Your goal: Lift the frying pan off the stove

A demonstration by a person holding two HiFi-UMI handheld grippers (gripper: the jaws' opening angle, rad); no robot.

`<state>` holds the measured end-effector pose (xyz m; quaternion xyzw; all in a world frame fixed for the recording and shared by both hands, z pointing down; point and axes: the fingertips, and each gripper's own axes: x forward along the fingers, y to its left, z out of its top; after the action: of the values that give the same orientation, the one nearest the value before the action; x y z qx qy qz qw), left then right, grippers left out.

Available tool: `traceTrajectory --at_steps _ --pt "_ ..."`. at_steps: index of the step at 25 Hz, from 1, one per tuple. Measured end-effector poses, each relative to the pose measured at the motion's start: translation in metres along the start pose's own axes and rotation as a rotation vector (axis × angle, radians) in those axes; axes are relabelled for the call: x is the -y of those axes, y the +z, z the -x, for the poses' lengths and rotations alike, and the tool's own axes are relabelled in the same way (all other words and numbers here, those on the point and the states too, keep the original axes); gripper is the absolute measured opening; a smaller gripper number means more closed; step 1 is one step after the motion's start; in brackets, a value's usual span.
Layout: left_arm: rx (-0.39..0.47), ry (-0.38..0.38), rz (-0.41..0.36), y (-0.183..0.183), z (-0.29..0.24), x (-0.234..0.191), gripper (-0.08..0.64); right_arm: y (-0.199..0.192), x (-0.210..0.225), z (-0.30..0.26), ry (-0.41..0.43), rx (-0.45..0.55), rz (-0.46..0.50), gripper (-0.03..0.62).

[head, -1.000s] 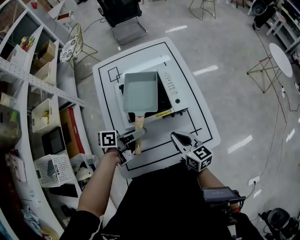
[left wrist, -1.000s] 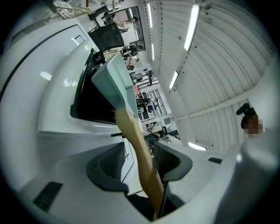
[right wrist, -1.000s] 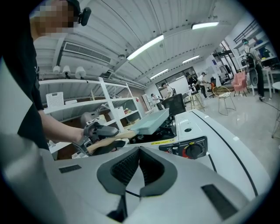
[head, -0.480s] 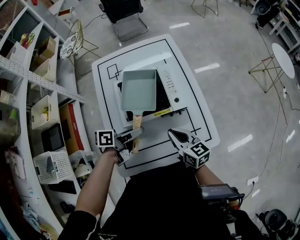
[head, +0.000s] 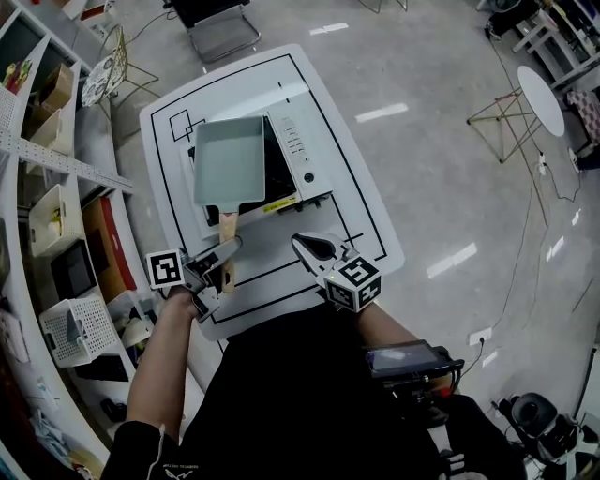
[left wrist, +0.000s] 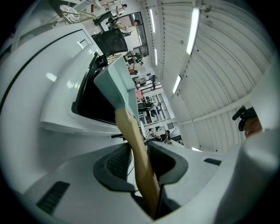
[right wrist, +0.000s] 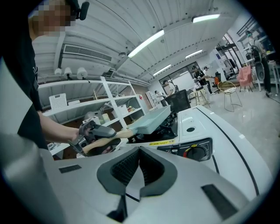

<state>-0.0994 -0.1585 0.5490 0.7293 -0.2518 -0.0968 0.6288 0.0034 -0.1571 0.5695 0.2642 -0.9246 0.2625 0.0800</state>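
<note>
A pale green rectangular frying pan (head: 228, 164) sits on the white stove (head: 298, 161), its wooden handle (head: 228, 246) pointing toward me. My left gripper (head: 228, 260) has the handle (left wrist: 133, 144) between its jaws, which are closing, and both pads touch the wood. The left gripper view looks up the handle to the pan (left wrist: 116, 81). My right gripper (head: 302, 242) hovers over the white table right of the handle, shut and empty. In the right gripper view its pads (right wrist: 131, 168) meet, with the pan (right wrist: 151, 119) and the left gripper (right wrist: 98, 133) beyond.
The stove stands inside black outlines on the white table (head: 366, 234). Its red-marked knob (right wrist: 192, 152) faces me. Shelves with bins (head: 56, 206) run along the left, a chair (head: 211, 23) stands beyond the table, and a small round table (head: 539, 98) is at the far right.
The left gripper's jaws have narrowed onto the pan handle. The whole table now sits further up and left in the head view. The right gripper holds its place beside the handle.
</note>
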Motion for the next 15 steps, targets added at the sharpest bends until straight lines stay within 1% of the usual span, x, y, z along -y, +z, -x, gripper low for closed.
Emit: traceTrajectory --at_steps 9,15 --pt "0.031 0.011 -0.004 -0.002 0.0 0.002 0.118 0.004 0.004 -0.003 0.04 -0.007 -0.013 0.025" --pt "0.06 0.001 -0.005 -0.001 -0.001 0.007 0.118 0.004 0.011 -0.006 0.069 -0.025 -0.015 0.026"
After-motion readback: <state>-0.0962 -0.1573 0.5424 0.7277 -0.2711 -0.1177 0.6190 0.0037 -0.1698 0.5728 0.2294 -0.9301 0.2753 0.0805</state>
